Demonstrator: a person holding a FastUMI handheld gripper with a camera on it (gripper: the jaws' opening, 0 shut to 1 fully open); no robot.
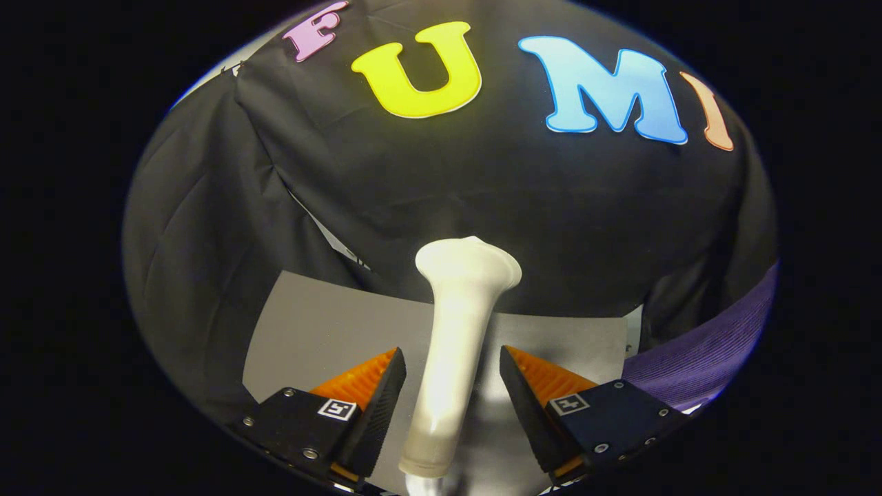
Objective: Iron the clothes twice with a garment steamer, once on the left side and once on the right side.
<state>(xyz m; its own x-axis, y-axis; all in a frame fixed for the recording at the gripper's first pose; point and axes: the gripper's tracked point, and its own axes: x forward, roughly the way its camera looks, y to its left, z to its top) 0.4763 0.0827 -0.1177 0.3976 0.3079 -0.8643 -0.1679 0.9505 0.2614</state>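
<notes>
The claw [451, 396] stands released around the upright white garment steamer [458, 337], head pointing up.

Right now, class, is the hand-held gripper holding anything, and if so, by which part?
Nothing is held yet. The white garment steamer stands between the open fingers of the hand-held gripper, its handle in the gap, with space on both sides.

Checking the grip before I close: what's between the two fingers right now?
In the gripper view, the white steamer stands between the open fingers, its handle running up the gap. A little grey surface shows on each side, so neither finger touches it.
</notes>
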